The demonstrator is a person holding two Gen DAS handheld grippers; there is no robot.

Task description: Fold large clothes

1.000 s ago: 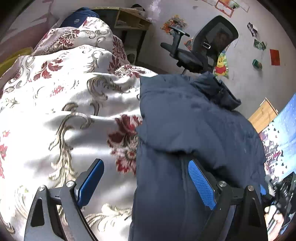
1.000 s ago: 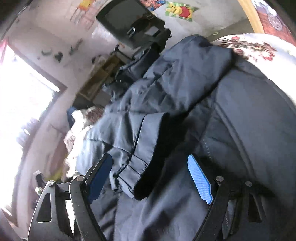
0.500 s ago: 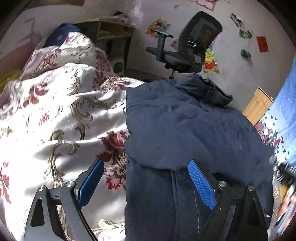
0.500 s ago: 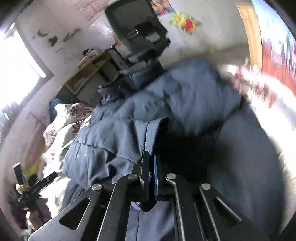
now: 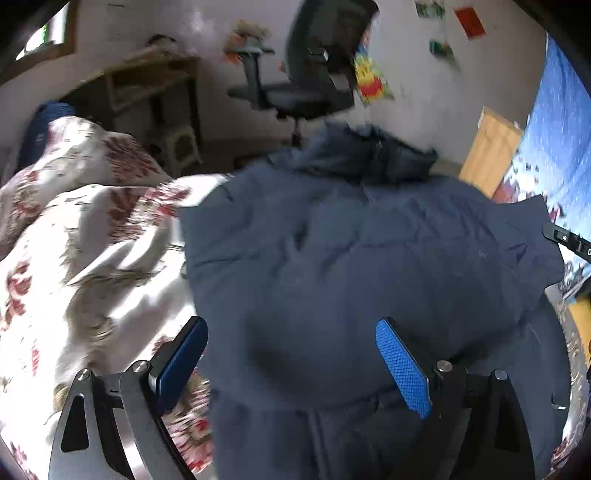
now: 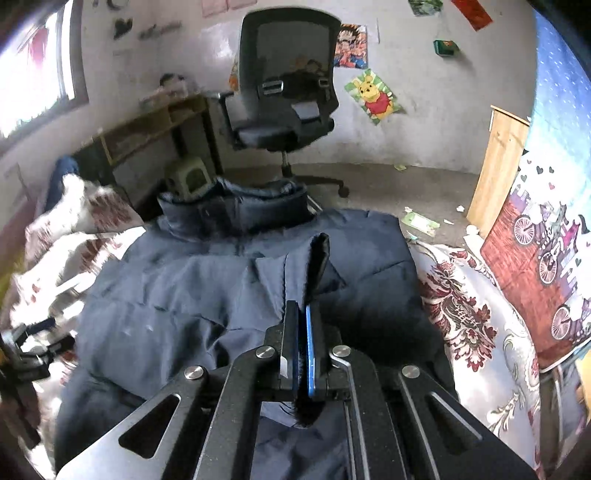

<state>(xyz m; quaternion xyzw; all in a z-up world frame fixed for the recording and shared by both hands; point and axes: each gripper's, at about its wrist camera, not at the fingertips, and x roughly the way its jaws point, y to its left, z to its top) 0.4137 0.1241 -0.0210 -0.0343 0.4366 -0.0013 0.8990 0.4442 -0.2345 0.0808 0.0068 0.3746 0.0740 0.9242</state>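
Navy puffer jacket (image 6: 229,295) lies on floral bedspread (image 6: 476,317), collar at far end. My right gripper (image 6: 302,332) clamped on sleeve cuff (image 6: 317,266), raised, probably to fold sleeve across body. My left gripper (image 5: 291,363) spread wide, empty, above near hem, likely ready to steady.

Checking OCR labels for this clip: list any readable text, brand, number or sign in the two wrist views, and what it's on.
No text reads clearly in either view.
Anime poster: picture only, any lettering too small to read.
Bear poster: picture only, no words seen.
Red paper and green item on the wall: too small to read.
White mark on the black part at the right edge: cut off, unreadable.
Dark blue jacket: no label visible.
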